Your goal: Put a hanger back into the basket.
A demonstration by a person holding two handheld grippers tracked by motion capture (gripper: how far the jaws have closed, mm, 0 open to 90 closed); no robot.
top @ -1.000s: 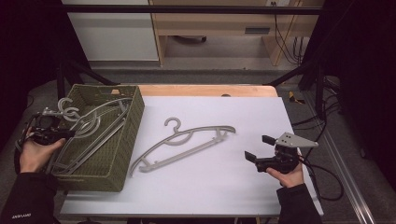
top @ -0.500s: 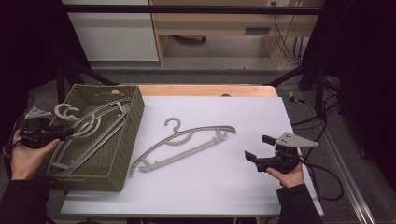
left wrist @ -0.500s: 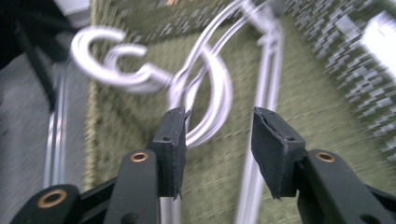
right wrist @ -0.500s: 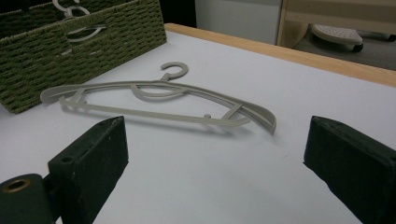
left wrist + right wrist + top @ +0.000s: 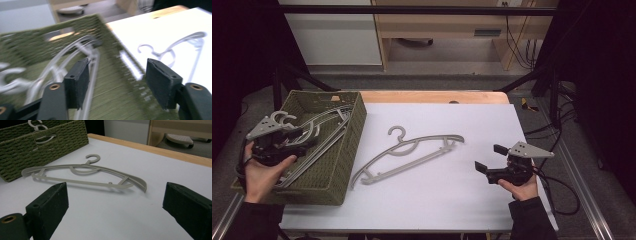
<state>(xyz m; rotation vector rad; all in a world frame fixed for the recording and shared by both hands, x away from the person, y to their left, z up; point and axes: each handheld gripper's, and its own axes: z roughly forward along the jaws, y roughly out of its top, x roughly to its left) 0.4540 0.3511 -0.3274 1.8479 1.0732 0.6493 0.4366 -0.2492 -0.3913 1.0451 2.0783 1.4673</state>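
- On the white bench (image 5: 437, 200): one grey hanger (image 5: 412, 152), lying flat near the middle, hook toward the far edge, touching neither hand-held gripper.
- At the bench's left end: green woven basket (image 5: 344, 150), holding several grey hangers (image 5: 319, 130) stacked loosely, hooks toward its far left corner.
- Over the basket's left rim: left hand-held gripper (image 5: 294, 142), held in the person's left hand (image 5: 259, 172). Its jaws have just been opening and stand apart over the basket's hangers; nothing is pinched between the pads (image 5: 77, 80). Left gripper view blurred.
- Near the bench's right edge: right hand-held gripper (image 5: 489, 159), held in the right hand (image 5: 522, 187), jaws wide open and empty, pointing toward the flat hanger, well apart from it.
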